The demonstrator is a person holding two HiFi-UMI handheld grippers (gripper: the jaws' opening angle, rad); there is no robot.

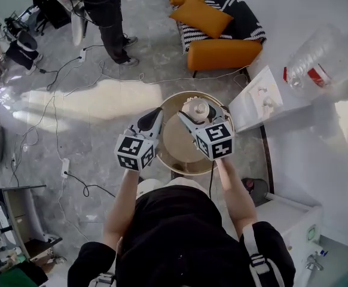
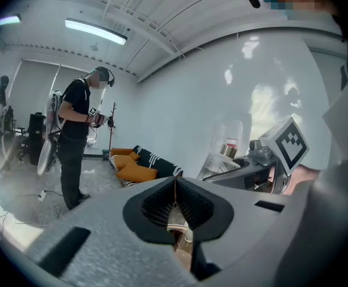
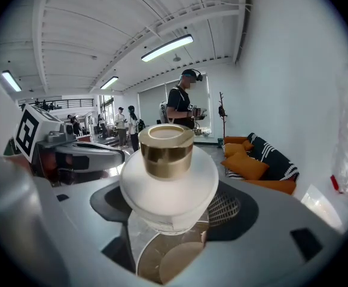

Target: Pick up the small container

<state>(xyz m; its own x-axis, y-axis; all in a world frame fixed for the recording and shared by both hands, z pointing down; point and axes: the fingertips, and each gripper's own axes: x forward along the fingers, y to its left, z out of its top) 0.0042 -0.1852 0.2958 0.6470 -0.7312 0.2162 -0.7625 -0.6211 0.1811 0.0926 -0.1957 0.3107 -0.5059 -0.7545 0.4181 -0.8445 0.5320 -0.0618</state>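
So the right gripper [image 3: 169,207] has its fingers [image 3: 232,205] clamped on the small container [image 3: 169,175], one ribbed pad on each side of the white body. It's a squat frosted-white jar with a shiny gold cap [image 3: 167,149], standing upright in the grip. From that gripper's own view you can see right under the jar's base down to the round top below, so it's up off the surface, not resting on it.

The left gripper [image 2: 175,203] has nothing in it. Its fingers [image 2: 193,209] are pressed together with just a thin seam between the pads, and it's held just beside the right one, not touching it as far as I can tell.

Looking down from the head view, both grippers sit over a small round counter [image 1: 175,167] with a gold rim and a brownish top. The jar [image 1: 197,107] hangs over the far edge of it, and the left gripper [image 1: 154,117] is over the left edge.

Further out there's grey marbled floor with cables [image 1: 72,178] trailing across it. A white box unit [image 1: 256,100] is just right of the counter, and a big clear water bottle [image 1: 320,64] lies on the white ledge beyond that. There's a sofa with orange cushions [image 1: 205,18] at the far side and a person [image 1: 107,17] standing well apart to the left of it.
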